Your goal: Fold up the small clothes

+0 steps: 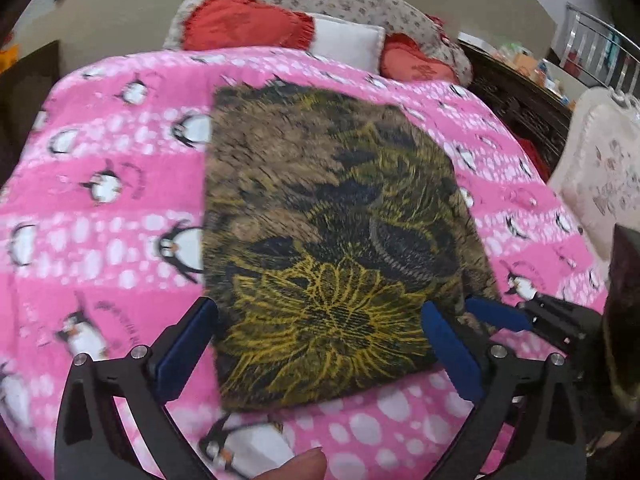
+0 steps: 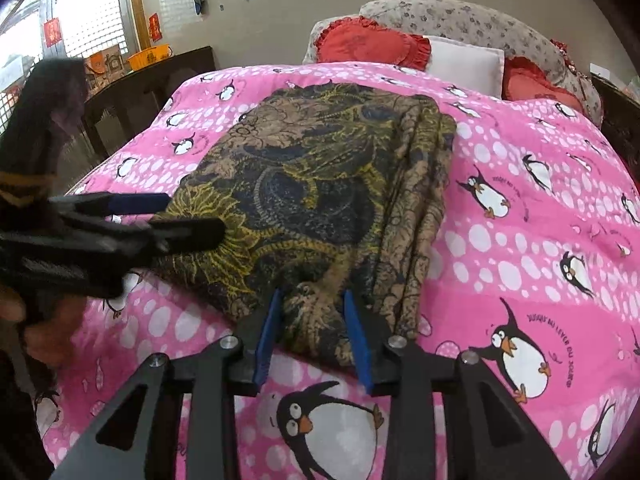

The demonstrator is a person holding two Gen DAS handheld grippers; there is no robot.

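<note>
A folded garment (image 1: 320, 200) (image 2: 320, 168) in brown with black and yellow flowers lies flat on the pink penguin bedspread (image 1: 100, 220) (image 2: 520, 240). My left gripper (image 1: 318, 304) stands wide open, its blue pads either side of the garment's near edge and clear of the cloth. In the right wrist view the left gripper (image 2: 196, 214) reaches in over the garment's left corner. My right gripper (image 2: 313, 294) is partly open at the near right edge, with a bunched fold lying between its pads. One of its blue fingers (image 1: 496, 314) shows in the left wrist view.
Red heart-shaped cushions (image 1: 240, 24) (image 2: 368, 44) and a white pillow (image 2: 464, 58) lie at the head of the bed. Dark wooden furniture (image 2: 152, 76) stands left of the bed, and a pale padded piece (image 1: 600, 168) right of it. A thumb (image 1: 304, 464) shows at the bottom.
</note>
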